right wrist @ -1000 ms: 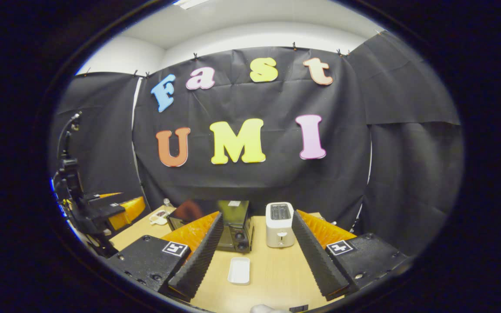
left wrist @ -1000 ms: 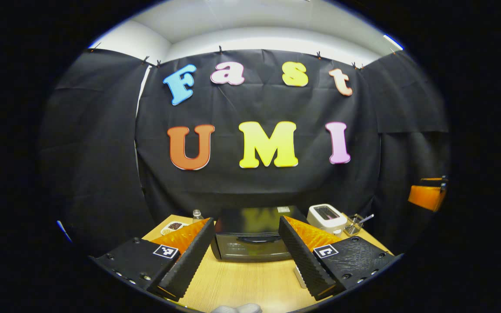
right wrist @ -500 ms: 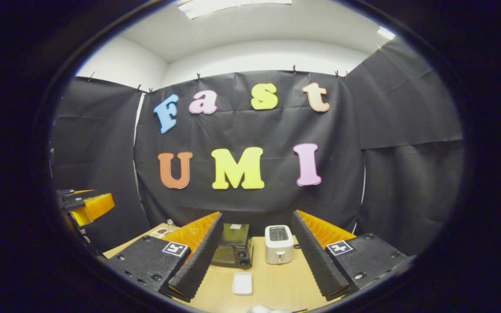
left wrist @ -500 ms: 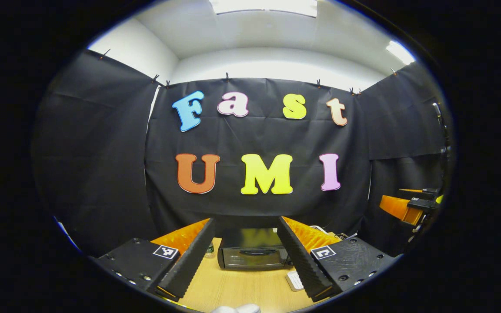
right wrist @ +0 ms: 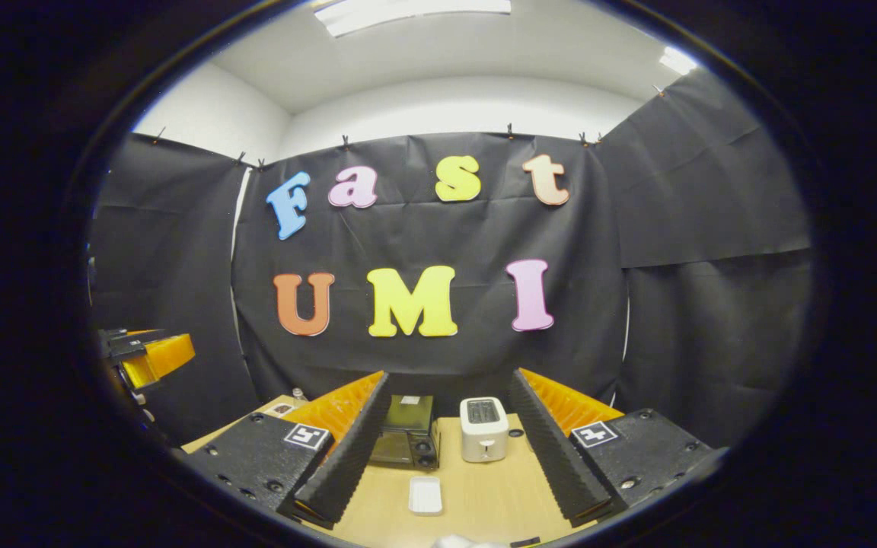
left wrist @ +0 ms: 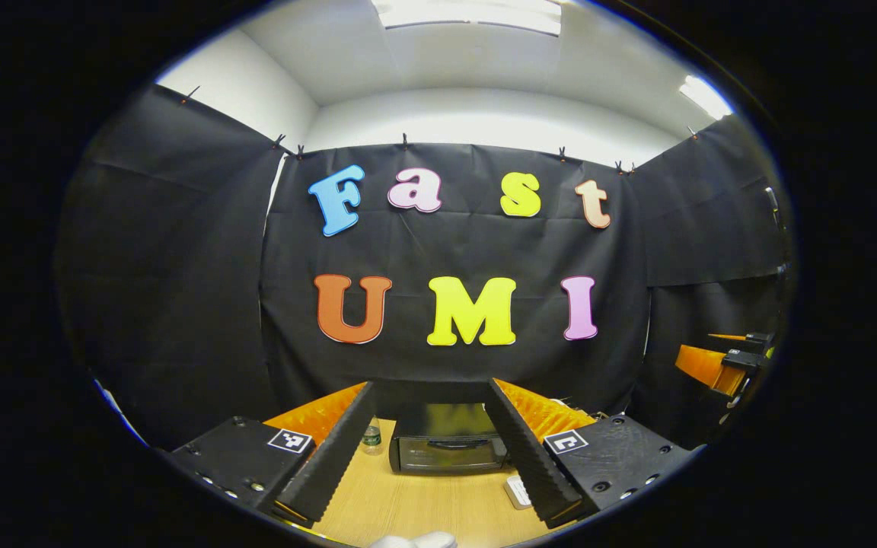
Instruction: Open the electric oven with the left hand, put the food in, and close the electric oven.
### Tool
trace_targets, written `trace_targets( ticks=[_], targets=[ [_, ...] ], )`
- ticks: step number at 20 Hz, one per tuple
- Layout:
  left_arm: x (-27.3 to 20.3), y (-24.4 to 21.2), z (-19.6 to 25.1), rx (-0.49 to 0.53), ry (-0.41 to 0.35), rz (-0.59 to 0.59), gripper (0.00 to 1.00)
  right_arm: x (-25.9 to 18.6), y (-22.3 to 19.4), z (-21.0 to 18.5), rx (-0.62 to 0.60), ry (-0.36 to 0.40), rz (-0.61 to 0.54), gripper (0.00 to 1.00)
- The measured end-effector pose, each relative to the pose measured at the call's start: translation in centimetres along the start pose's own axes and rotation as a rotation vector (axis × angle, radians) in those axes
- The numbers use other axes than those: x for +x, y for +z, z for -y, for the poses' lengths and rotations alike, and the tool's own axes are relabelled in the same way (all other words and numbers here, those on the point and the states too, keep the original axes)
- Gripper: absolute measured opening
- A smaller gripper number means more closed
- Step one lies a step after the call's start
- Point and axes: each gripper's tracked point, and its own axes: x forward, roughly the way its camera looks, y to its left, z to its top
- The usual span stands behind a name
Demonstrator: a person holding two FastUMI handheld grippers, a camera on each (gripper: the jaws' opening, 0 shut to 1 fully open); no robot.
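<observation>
The black oven (left wrist: 446,443) sits shut at the back of the wooden table (left wrist: 423,506), its door facing the left claw (left wrist: 427,457), which hangs wide open and empty, squared to the handle, apparently for the pull that starts the job. Just right of the oven stand a white toaster (right wrist: 483,429) and, nearer, a small white dish (right wrist: 425,495). The right claw (right wrist: 446,464) waits spread and empty, well short of the oven.

Black textured finger mounts on left gripper (left wrist: 431,476) and right gripper (right wrist: 450,476), screw-fastened, each bearing square black-and-white markers; ribbed, sawtooth-edged fingers.
</observation>
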Motion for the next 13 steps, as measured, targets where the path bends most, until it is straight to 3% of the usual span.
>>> trace_targets(
  ticks=[1,2,3,4,5,6,10,11,12,13],
  targets=[
    [0.0,0.1,-0.1,0.0,-0.004,0.002,0.95,-0.1,0.3,0.1,-0.001,-0.003,0.002,1.0],
    [-0.3,-0.1,-0.3,0.001,-0.005,0.003,0.95,-0.2,0.5,0.0,0.0,-0.004,0.006,0.9],
    [-0.4,-0.1,-0.3,0.001,-0.007,0.004,0.95,-0.4,0.7,-0.1,0.005,-0.002,0.008,0.9],
    [-0.6,0.0,-0.3,-0.002,-0.01,0.004,0.94,-0.5,0.9,-0.2,0.01,-0.003,0.008,1.0],
    [-0.5,0.2,-0.3,-0.007,-0.012,0.007,0.94,-0.6,1.1,-0.3,0.013,-0.001,0.008,0.9],
    [-0.6,0.3,-0.2,-0.011,-0.016,0.005,0.94,-0.7,1.2,-0.3,0.015,0.0,0.009,1.0],
    [-0.8,0.9,0.0,-0.006,-0.032,0.01,0.95,-0.9,1.8,-0.5,0.013,-0.001,0.006,1.0],
    [-0.8,1.0,0.2,-0.009,-0.042,0.011,0.84,-1.0,1.8,-0.5,0.01,-0.003,0.002,0.9],
    [-0.9,1.1,0.2,-0.01,-0.045,0.012,0.84,-1.1,2.0,-0.5,0.009,-0.002,0.005,0.9],
    [-1.0,1.2,0.1,-0.009,-0.046,0.01,0.84,-1.1,2.1,-0.6,0.01,-0.002,0.008,1.0]
  ],
)
